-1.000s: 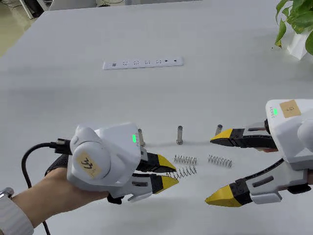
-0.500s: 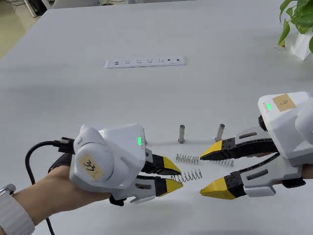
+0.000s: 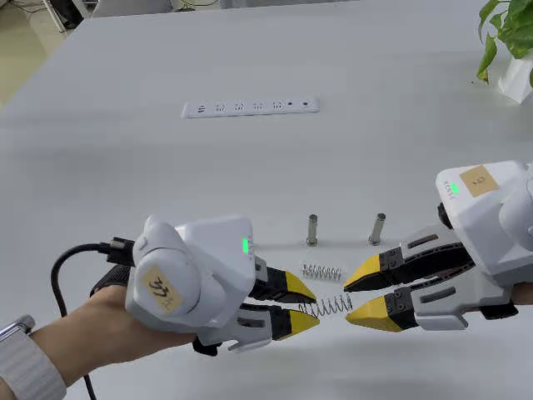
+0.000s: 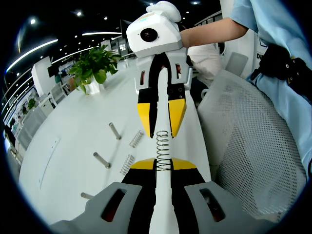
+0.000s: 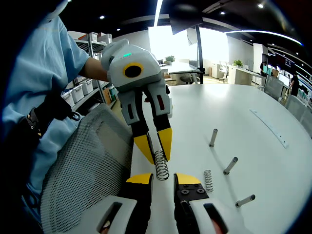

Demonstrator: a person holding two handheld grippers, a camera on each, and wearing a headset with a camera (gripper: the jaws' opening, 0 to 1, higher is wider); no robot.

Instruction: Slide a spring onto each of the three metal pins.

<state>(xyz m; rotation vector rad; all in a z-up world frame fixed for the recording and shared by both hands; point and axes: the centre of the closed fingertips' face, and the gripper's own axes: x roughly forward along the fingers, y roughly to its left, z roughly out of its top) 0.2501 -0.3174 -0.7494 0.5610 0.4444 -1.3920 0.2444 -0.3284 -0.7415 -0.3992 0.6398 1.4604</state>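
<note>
My left gripper [image 3: 310, 307] is shut on one end of a small steel spring [image 3: 329, 305], which sticks out level to the right. The spring's free end lies between the yellow tips of my right gripper [image 3: 355, 298], whose jaws stand narrowly open around it. In the left gripper view the spring [image 4: 162, 148] runs from my own tips [image 4: 163, 165] up to the right gripper [image 4: 161, 130]. Two upright metal pins [image 3: 312, 229] [image 3: 376, 227] stand just behind. The left gripper view shows three pins [image 4: 101, 160]. A loose spring [image 3: 322, 272] lies on the table.
A white power strip [image 3: 250, 107] lies at the back of the white table [image 3: 125, 167]. A potted plant [image 3: 504, 37] stands at the far right. A black cable [image 3: 71, 262] trails from the left gripper. A mesh chair [image 4: 243, 146] and a person in blue sit at the table's edge.
The right gripper moved left toward the left gripper and narrowed its jaws around the spring's free end. The left gripper shifted slightly right with the spring.
</note>
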